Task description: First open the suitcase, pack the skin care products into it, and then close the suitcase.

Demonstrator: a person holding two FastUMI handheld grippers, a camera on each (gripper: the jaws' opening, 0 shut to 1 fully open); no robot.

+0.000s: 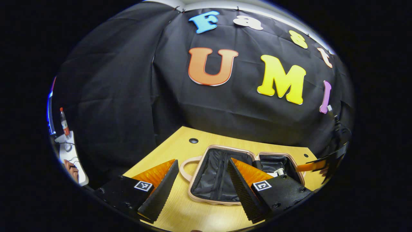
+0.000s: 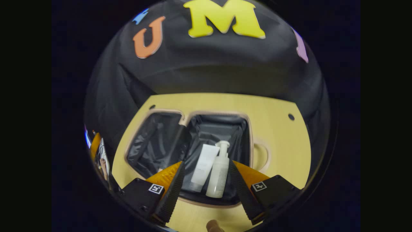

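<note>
The suitcase (image 1: 209,201) lies open on the wooden table, a pale pink rim around black lining in both halves. In the right gripper view, a white tube (image 2: 202,167) and a white pump bottle (image 2: 220,170) lie side by side in the right half of the suitcase (image 2: 212,112). My right gripper (image 2: 206,163) hovers open above them, touching neither. My left gripper (image 1: 202,162) stands open over the near edge of the empty half, holding nothing. Part of the right gripper (image 1: 317,166) shows at the case's far right side.
The yellow wooden table (image 1: 173,148) has round cable holes (image 1: 193,140) (image 2: 291,116) near the back. The suitcase handle (image 2: 260,158) lies flat on the table beside the case. A red-capped bottle (image 1: 64,122) stands outside the booth at far left. Black cloth walls close the back.
</note>
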